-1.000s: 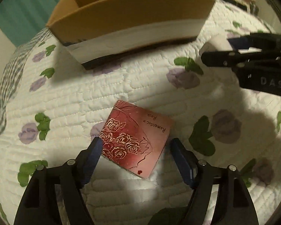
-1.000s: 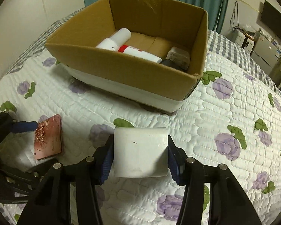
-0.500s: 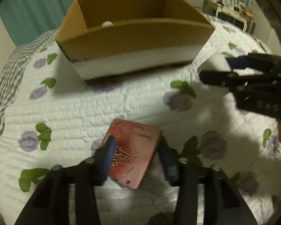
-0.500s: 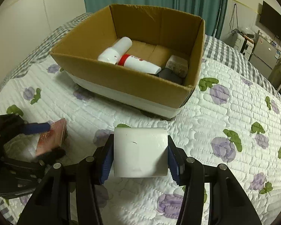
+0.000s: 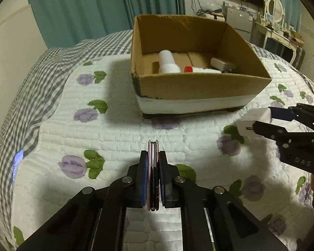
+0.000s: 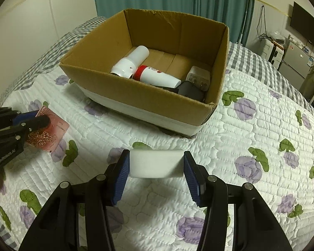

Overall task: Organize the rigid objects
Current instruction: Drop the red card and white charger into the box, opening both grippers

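The left tool point(image 5: 153, 156) is clenched on the red rose-patterned card point(image 5: 153, 167), which now stands edge-on between the blue pads point(image 5: 144, 177). A second ago that card lay flat on the quilted bed point(image 5: 115, 129) with the pads spread on either side of it; half a second ago they had closed in on its edges. In the right wrist view the card point(image 6: 50, 133) shows its embossed face at the left edge, raised off the quilt in the left tool point(image 6: 34, 118).

The right tool point(image 6: 155, 163) grips a white block point(image 6: 156, 163) between its pads, as it did in both earlier frames; the block now shows more of its front edge than its top face. In the left wrist view the same block point(image 5: 254, 119) sits at the right, near the corner of the cardboard box point(image 5: 198, 83).

The box stands at the far middle of the bed. Inside it lie a white bottle point(image 6: 130, 63), a red-capped white tube point(image 6: 157, 76), a white adapter point(image 6: 198, 77) and a dark object point(image 6: 190, 91). Both views now look further down into the box than earlier.
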`<move>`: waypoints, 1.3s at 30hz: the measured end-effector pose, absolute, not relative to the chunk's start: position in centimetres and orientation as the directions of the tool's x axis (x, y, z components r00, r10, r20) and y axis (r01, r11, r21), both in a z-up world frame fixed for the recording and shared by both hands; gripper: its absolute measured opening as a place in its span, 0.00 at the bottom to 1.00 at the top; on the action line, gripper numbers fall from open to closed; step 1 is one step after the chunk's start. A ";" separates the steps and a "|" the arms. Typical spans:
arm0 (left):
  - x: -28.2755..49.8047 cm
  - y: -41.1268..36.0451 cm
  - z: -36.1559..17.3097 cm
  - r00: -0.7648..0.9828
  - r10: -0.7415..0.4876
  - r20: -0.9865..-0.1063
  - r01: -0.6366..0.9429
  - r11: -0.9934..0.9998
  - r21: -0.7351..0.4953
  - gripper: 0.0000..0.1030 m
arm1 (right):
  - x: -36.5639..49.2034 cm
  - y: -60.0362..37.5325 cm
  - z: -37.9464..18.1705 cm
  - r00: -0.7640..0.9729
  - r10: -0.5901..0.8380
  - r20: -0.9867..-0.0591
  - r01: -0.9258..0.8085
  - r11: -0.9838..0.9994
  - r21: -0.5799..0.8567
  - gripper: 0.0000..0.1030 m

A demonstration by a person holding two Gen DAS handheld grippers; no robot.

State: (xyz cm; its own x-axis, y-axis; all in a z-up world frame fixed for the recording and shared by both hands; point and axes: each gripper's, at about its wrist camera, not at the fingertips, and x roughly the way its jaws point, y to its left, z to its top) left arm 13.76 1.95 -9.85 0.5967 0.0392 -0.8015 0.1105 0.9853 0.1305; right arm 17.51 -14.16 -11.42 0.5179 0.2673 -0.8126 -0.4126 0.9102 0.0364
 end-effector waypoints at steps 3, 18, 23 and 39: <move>13.5 1.9 -9.2 0.601 0.004 -0.800 0.117 0.989 0.093 0.09 | 17.6 -14.1 -11.3 0.527 0.262 -0.808 -0.407 0.913 0.031 0.48; 13.4 -0.9 -2.0 0.704 -0.084 -0.705 0.160 0.986 0.042 0.09 | 16.1 -13.9 -3.8 0.641 0.338 -0.689 -0.440 0.897 0.031 0.48; 14.0 -1.8 1.2 0.743 -0.128 -0.656 0.194 0.981 0.028 0.09 | 15.7 -14.1 -0.3 0.689 0.357 -0.631 -0.458 0.889 0.003 0.48; 26.1 -4.5 -1.4 0.727 -0.147 -0.670 0.223 0.974 0.028 0.09 | 22.1 -15.9 2.6 0.741 0.285 -0.608 -0.418 0.904 -0.087 0.48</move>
State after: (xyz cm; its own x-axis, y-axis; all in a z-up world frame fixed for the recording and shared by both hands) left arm 26.07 -4.47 -1.42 0.7273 -0.1472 -0.6703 0.2234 0.9743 0.0284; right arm 22.08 -15.86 2.62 0.7408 0.2846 -0.6084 -0.4185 0.9041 -0.0866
